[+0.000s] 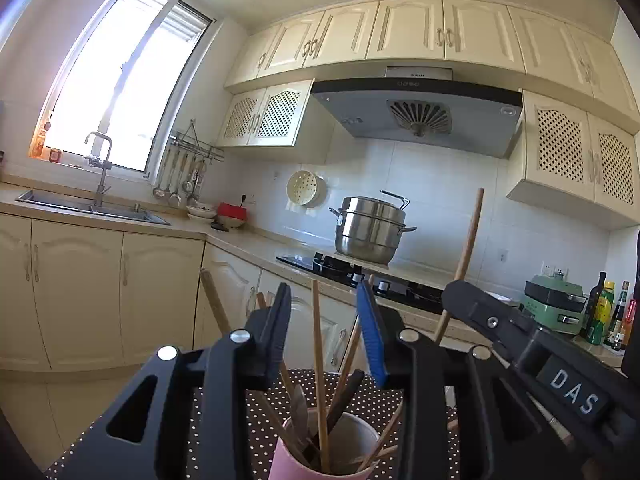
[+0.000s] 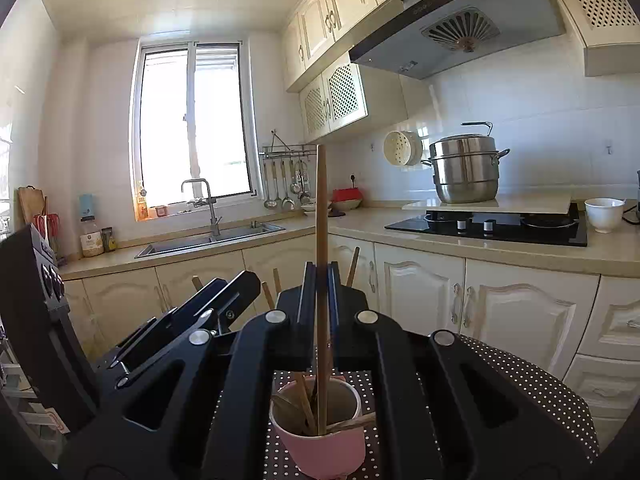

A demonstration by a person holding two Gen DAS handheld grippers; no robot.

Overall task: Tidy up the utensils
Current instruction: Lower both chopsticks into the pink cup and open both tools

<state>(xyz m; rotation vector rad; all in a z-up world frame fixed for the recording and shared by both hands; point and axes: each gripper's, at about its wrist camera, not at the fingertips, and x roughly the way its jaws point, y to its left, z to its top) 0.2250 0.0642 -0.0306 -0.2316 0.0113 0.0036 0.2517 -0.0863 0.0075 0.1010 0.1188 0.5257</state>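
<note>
A pink cup (image 1: 280, 458) with a white inside stands on a dark polka-dot cloth (image 1: 256, 420) and holds several wooden utensils. My left gripper (image 1: 326, 312) is open above the cup, its jaws wide apart on either side of an upright wooden stick (image 1: 318, 360). My right gripper (image 2: 321, 284) is shut on a long wooden handle (image 2: 321, 208) that stands upright with its lower end inside the pink cup (image 2: 328, 452). The right gripper also shows in the left wrist view (image 1: 520, 332), holding that handle (image 1: 468, 240).
The cloth-covered table (image 2: 532, 380) sits in front of cream kitchen cabinets. A steel steamer pot (image 2: 464, 172) stands by the black hob (image 2: 488, 226). A sink (image 2: 208, 240) lies under the window. A white bowl (image 2: 604, 214) and bottles (image 1: 608, 312) stand on the counter.
</note>
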